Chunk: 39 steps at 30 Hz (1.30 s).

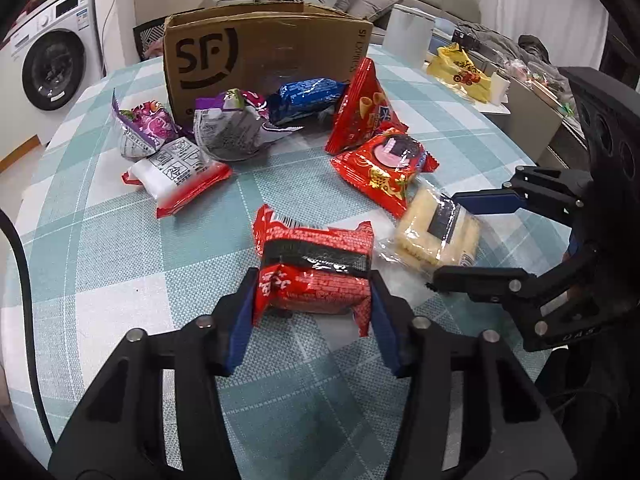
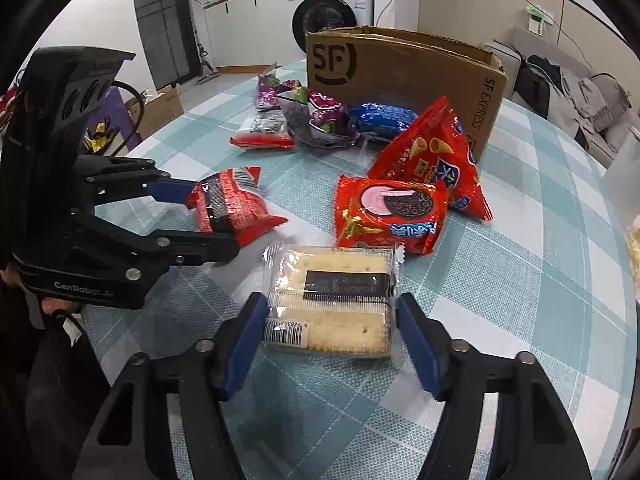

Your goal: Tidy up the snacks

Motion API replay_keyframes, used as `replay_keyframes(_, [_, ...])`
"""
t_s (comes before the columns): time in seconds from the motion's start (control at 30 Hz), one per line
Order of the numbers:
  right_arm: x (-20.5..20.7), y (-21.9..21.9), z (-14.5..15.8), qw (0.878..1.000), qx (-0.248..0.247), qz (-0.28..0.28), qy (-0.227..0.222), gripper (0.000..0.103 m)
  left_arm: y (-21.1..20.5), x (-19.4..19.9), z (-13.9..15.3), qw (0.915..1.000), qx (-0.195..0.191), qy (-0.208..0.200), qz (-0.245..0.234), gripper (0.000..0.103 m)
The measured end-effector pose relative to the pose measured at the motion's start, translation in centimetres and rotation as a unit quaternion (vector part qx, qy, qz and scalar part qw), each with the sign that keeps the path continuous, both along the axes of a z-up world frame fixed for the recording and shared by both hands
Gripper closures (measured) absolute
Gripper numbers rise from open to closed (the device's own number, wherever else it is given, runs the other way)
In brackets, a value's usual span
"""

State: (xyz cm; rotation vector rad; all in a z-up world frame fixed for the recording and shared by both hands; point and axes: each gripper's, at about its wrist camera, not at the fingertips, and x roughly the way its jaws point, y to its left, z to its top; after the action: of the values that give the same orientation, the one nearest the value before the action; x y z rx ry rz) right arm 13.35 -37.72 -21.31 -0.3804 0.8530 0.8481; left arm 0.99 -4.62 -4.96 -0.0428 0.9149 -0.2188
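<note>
My left gripper (image 1: 313, 300) is shut on a red and black snack pack (image 1: 316, 264), its pads pressing both ends, low over the table; they also show in the right wrist view (image 2: 208, 220), pack (image 2: 230, 206). My right gripper (image 2: 330, 320) is open, its jaws on either side of a clear cracker pack (image 2: 332, 300) lying on the table, with a small gap on each side. The cracker pack (image 1: 438, 232) also shows in the left wrist view between the right gripper's fingers (image 1: 480, 204). An open SF cardboard box (image 1: 264, 52) stands at the back.
Other snacks lie on the checked tablecloth (image 1: 120, 260): a red Oreo pack (image 2: 390, 212), a red cone-snack bag (image 2: 434, 156), a blue pack (image 2: 380, 118), purple packs (image 1: 228, 128), a red and white pack (image 1: 176, 172). A washing machine (image 2: 332, 4) and sofa stand beyond.
</note>
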Motion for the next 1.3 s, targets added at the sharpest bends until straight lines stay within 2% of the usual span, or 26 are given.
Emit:
replay_keyframes(0.07, [-0.2,0.1,0.0,1.0,0.0,0.006,-0.005,0.041,0.1,0.0,0.0,1.0,-0.003,-0.003,-0.001,0.059])
replay_keyframes(0.3, [-0.5,-0.1,0.5,1.0,0.022,0.021,0.001,0.042,0.6,-0.3,0.7,0.9996,-0.022,-0.016,0.001,0.06])
replay_keyframes(0.5, [-0.4,-0.5,1.0,0.999,0.033,0.017,-0.003,0.042,1.2,-0.7,1.6,0.999,-0.027,-0.032,0.011,0.06])
replay_keyframes(0.67, [-0.3,-1.2,2.1,0.998,0.064,0.01,-0.013,0.042,1.8,-1.0,2.2,0.9982,-0.034,-0.045,0.02,0.06])
replay_keyframes(0.9, [0.1,-2.6,4.1,0.993,0.11,-0.014,-0.038,0.042,3.3,-1.6,3.7,0.9954,-0.05,-0.068,0.045,0.06])
replay_keyframes(1.3, [2.4,-4.1,6.5,0.982,0.173,-0.067,-0.043,0.042,4.0,-1.6,7.1,0.9902,-0.055,-0.111,0.065,0.06])
